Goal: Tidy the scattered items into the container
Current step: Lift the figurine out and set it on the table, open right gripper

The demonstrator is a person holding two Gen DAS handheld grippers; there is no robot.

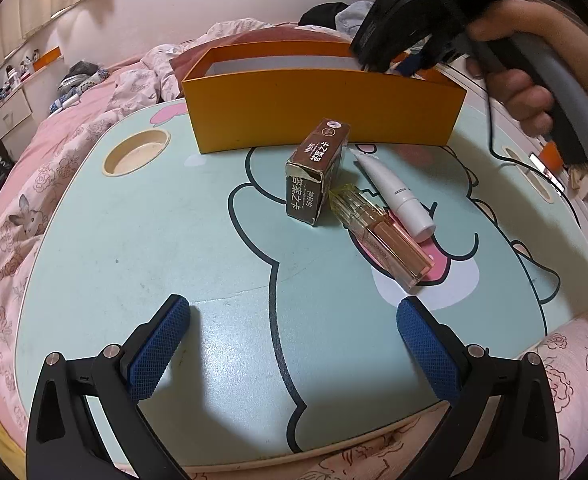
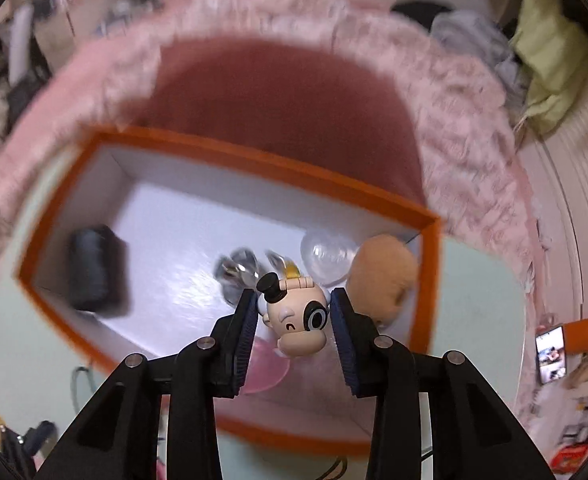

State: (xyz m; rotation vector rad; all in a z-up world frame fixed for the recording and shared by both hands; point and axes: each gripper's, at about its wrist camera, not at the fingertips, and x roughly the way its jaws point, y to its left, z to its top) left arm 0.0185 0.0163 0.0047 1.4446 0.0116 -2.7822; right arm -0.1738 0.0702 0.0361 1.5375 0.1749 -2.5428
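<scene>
Left wrist view: three items on the bench [image 1: 133,240] — one brown box [image 1: 314,172] at 12 o'clock, one white tube [image 1: 394,192] and one clear bottle [image 1: 382,236] at 1. Left tongs [image 1: 294,344] spread, empty. Right tongs [image 2: 294,320] pinch one figurine [image 2: 298,316] above the orange container [image 2: 229,152].

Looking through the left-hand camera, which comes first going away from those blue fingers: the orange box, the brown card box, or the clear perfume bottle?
Going away from the left gripper, whose fingers stand open over the table:
1. Clear perfume bottle, nearest, lying ahead to the right.
2. Brown card box, just beyond, near the middle.
3. Orange box, farthest, at the table's back edge.
</scene>
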